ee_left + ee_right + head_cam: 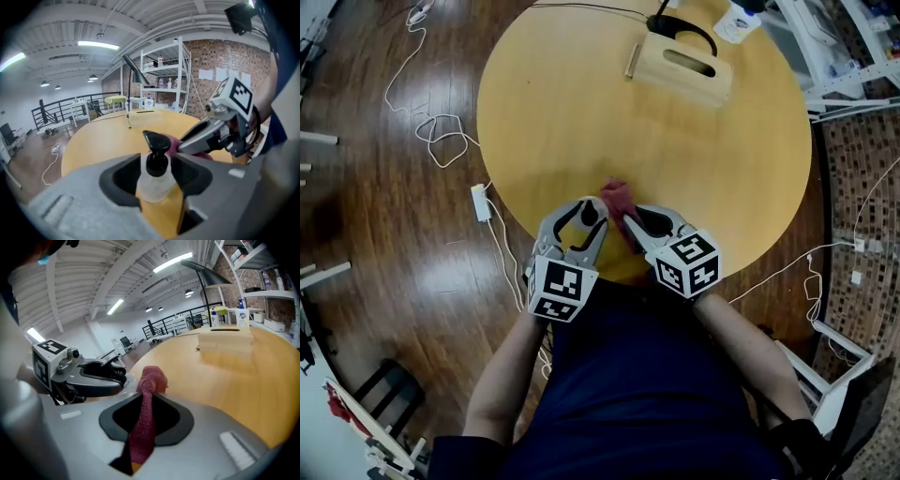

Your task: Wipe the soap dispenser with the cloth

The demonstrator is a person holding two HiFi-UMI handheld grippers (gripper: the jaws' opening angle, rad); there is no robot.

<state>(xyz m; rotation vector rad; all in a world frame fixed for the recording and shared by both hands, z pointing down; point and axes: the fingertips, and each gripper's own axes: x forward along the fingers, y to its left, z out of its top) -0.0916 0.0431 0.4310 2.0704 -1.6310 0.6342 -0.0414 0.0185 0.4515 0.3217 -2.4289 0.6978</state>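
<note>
Left gripper (157, 166): fingers clamped on soap dispenser (153, 183), which stands upright.
Right gripper (145, 401): fingers pinching red cloth (143, 427).
Cloth end: just beside soap dispenser, above bench (572, 112).

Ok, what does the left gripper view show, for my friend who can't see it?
The left claw grips a clear soap dispenser with a black pump, seen close up over a round wooden table. Just behind it, the right claw holds a dark pink cloth right beside the pump.
</note>
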